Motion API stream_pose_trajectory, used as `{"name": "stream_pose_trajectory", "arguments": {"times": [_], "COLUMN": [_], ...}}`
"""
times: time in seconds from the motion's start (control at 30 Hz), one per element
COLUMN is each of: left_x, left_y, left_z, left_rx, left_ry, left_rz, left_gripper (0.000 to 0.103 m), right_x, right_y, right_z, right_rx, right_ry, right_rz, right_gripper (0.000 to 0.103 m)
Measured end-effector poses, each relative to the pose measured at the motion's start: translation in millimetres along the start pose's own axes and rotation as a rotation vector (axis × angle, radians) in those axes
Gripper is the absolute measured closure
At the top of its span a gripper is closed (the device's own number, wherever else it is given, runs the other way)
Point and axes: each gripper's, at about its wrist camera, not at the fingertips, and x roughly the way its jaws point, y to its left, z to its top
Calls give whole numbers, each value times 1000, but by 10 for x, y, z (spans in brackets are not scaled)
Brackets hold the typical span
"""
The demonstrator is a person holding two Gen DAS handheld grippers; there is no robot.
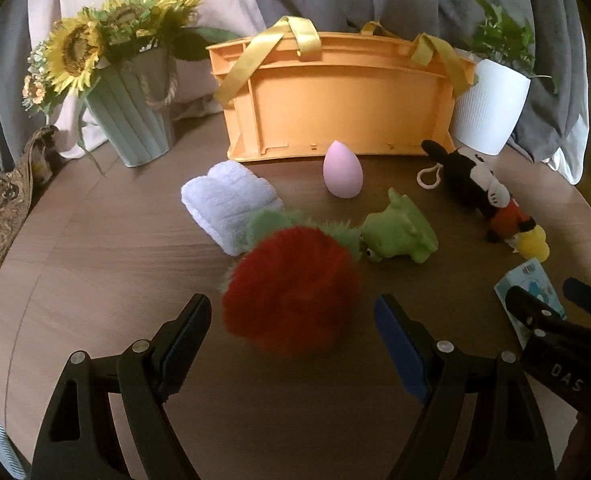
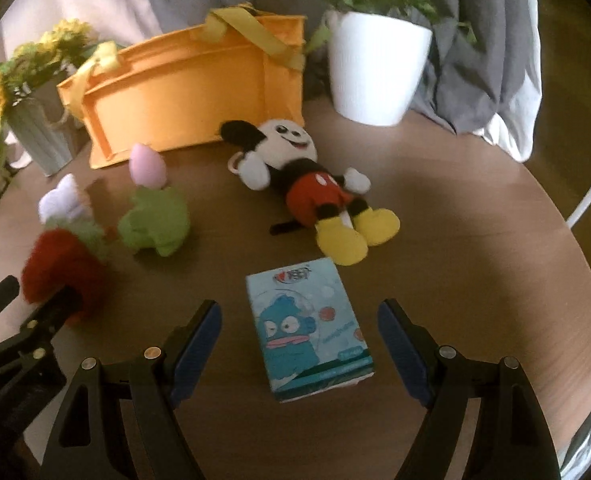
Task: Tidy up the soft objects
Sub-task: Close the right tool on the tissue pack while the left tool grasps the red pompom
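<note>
The left gripper (image 1: pixel 291 340) is spread wide around the red pompom (image 1: pixel 291 284), with the towel (image 1: pixel 231 200) at 11 o'clock and green toy (image 1: pixel 399 232) at 1 o'clock behind it. The right gripper (image 2: pixel 297 344), also spread, flanks the tissue pack (image 2: pixel 309 328); the mouse doll (image 2: pixel 311 188) lies at 12 o'clock before the orange basket (image 2: pixel 183 96).

A wood-grain brown is seen on the table (image 1: pixel 95 264). The crate (image 1: pixel 335 100) is coloured orange, with yellow straps (image 1: pixel 247 64) draped over it. A fuzzy ball (image 1: pixel 291 292) is shown in red with a green fringe, beside a white towel (image 1: pixel 227 200), a pale pink egg-shaped sponge (image 1: pixel 342 169) and a light green toy (image 1: pixel 399 232). The mouse doll (image 2: pixel 307 184) is marked in black and white, with red shorts and yellow shoes. A pale blue packet (image 2: pixel 309 328) is printed with a blue cartoon figure with pink lips. Yellow sunflowers (image 1: pixel 75 52) are held in a ribbed grey-green pot (image 1: pixel 135 120); green leaves rise from a ribbed white pot (image 1: pixel 491 108). The fingers (image 2: pixel 199 340) are black with blue pads.
</note>
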Motion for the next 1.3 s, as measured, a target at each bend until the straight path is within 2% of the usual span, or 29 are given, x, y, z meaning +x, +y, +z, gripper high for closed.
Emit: {"name": "stream_pose_trajectory", "arguments": {"times": [0.27, 0.47, 0.57, 0.7, 0.87, 0.93, 1.3], "left_x": [208, 340, 375, 419, 410, 399, 115], "left_y": [-39, -60, -83, -93, -108, -115, -143], "left_z": [81, 125, 146, 151, 143, 133, 84], "left_rx": [9, 19, 32, 33, 27, 29, 41], "left_ry": [32, 73, 84, 112, 113, 113, 43], "left_rz": [0, -5, 0, -5, -12, -20, -38], "left_gripper": [19, 24, 31, 45, 56, 60, 65], "right_x": [193, 294, 338, 349, 327, 319, 151], "right_y": [-20, -47, -72, -82, -74, -86, -142], "right_z": [20, 59, 81, 99, 96, 92, 22], "right_rx": [32, 41, 55, 56, 38, 36, 26], "right_ry": [40, 63, 72, 69, 58, 56, 11], "right_rz": [-17, -16, -16, -17, -3, -1, 27], "right_gripper": [22, 22, 22, 24, 41, 44, 45]}}
